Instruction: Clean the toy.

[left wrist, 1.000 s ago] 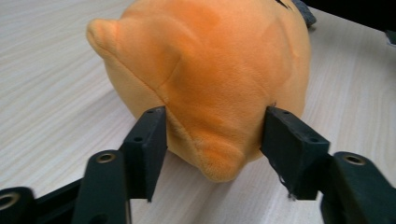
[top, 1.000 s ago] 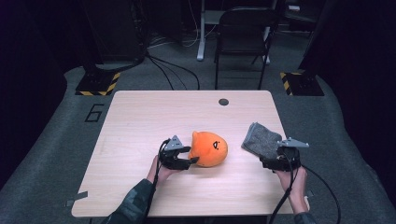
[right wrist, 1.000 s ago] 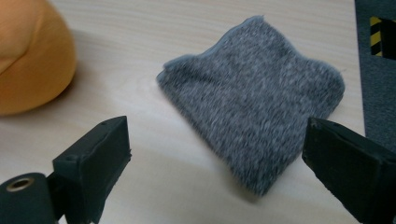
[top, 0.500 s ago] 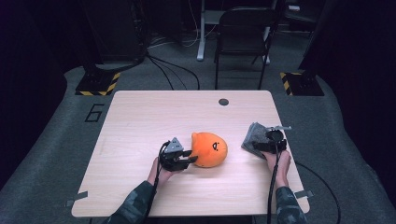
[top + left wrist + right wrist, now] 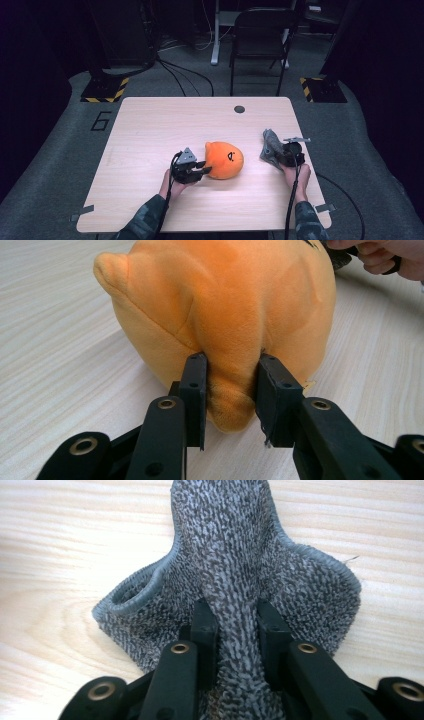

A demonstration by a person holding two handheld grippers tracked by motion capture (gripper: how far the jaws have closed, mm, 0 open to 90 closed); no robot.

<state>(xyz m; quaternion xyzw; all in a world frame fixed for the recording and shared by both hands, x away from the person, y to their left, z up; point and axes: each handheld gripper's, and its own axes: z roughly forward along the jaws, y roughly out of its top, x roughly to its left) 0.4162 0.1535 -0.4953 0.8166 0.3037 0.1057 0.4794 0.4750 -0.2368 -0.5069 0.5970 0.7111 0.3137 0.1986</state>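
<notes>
Orange plush (image 5: 224,160) sits near the middle of the wooden table (image 5: 150,130), a little toward the person's side, its stitched black face turned up and away from the left gripper. The left gripper (image 5: 204,169) lies flat on the tabletop just beside the toy's left flank, pointing into it. In the left gripper view its jaws have just been closing and now pinch a fold of the plush (image 5: 225,320) low on its near side; the fabric bulges out between the pads (image 5: 194,385) and dimples above them.

Well apart from the toy, near the table's right edge, a grey cloth (image 5: 270,146) stands bunched up on the wood. The right gripper (image 5: 278,156) comes at it from the person's side, its hand (image 5: 297,176) resting on the table behind it. Its jaws have just been closing too, and in the right gripper view they squeeze a ridge of the cloth (image 5: 235,565), whose hemmed edges flare out left and right of the pinch.
</notes>
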